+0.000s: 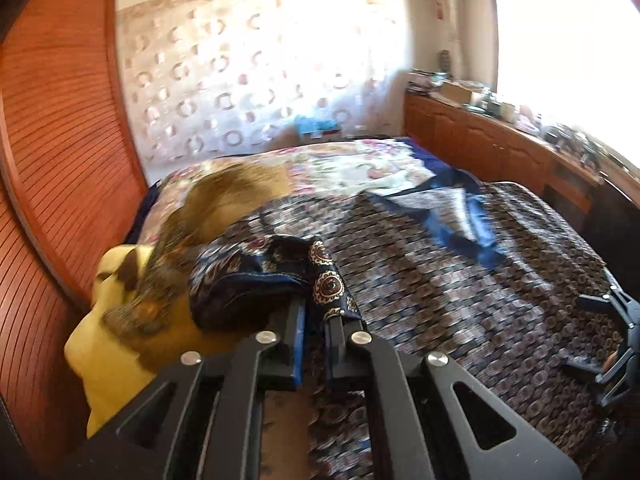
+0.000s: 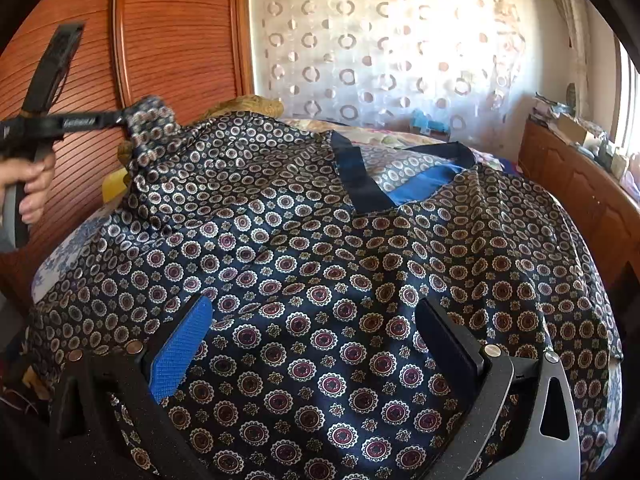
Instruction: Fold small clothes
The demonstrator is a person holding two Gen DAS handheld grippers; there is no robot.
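On a bed (image 2: 576,216) beside a louvred wooden wardrobe (image 2: 176,32) lies a dark-blue satin medallion-print top (image 2: 320,280). The left tongs (image 1: 316,312) pinch its raised sleeve; the right tongs (image 2: 316,344) hover open above the hem.

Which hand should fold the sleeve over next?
Probably the left. The left gripper is already shut on the sleeve of the dark blue medallion-patterned satin top, while the right gripper hangs open above the cloth.
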